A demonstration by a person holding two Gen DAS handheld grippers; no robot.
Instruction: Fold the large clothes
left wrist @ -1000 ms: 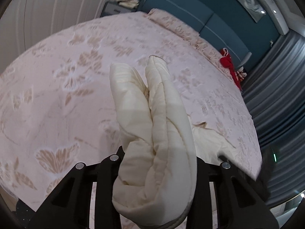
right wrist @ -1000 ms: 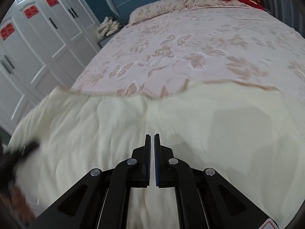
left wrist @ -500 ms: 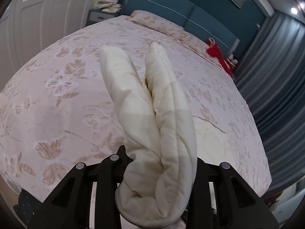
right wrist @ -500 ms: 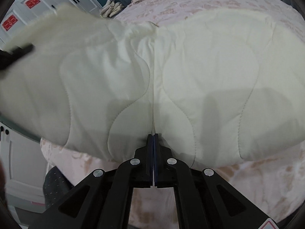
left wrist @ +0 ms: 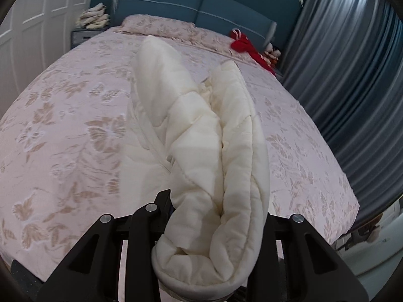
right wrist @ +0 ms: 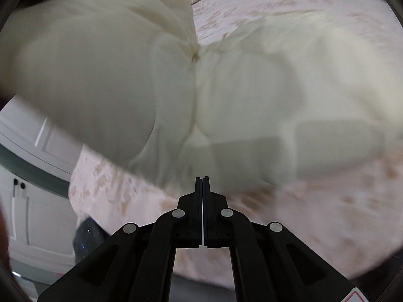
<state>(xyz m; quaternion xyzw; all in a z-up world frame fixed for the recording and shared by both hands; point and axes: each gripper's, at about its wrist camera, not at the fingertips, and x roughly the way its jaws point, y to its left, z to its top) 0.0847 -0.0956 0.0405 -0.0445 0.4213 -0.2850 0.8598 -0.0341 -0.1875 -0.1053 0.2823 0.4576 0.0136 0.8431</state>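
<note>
My left gripper [left wrist: 216, 226] jaws clamp a thick bunch of the cream quilt [left wrist: 201, 130], the right gripper [right wrist: 202, 191] jaws are closed empty, so I fear the heavy fold slips onto the bed [left wrist: 63, 125].

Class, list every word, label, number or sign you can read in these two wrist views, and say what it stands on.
None can be read.
Red-and-white sticker at the right gripper's base: cut off by the picture's edge, no text legible.
Cream quilted garment, floral bedspread: no print or label visible.
</note>
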